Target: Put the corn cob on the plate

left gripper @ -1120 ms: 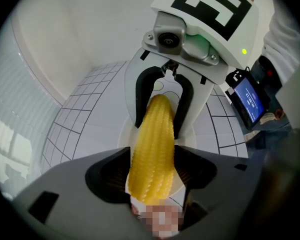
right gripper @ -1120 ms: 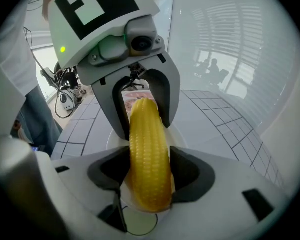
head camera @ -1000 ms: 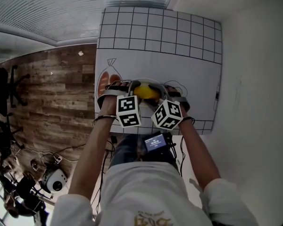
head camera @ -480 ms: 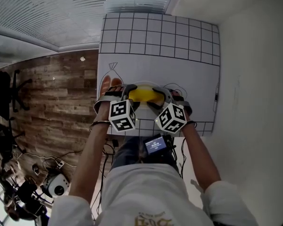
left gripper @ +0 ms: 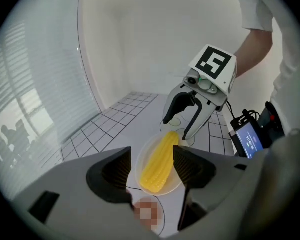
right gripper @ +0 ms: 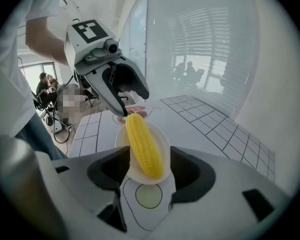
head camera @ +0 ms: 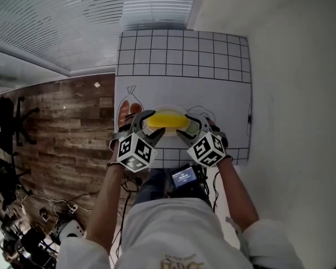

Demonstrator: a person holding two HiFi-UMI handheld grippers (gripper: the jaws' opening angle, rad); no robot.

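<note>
A yellow corn cob (head camera: 166, 120) (left gripper: 160, 161) (right gripper: 144, 145) lies lengthwise on a small white plate (head camera: 167, 132) (left gripper: 178, 178) (right gripper: 161, 137) at the near edge of the white gridded table. My left gripper (head camera: 152, 125) (left gripper: 151, 169) hovers open at the plate's left end, and my right gripper (head camera: 186, 126) (right gripper: 149, 166) hovers open at its right end. Neither touches the cob. Each gripper appears in the other's view, facing it across the plate.
The white table (head camera: 185, 66) carries black grid lines and drawn outlines, one with a reddish picture (head camera: 124, 108) left of the plate and a pale green circle (right gripper: 148, 197) to its right. A wall runs along the right. Wooden floor (head camera: 67, 128) lies to the left.
Both grippers have drawn apart, the left one leftward and the right one rightward. The cob, half hidden between them a second ago, now lies fully exposed on the plate.
</note>
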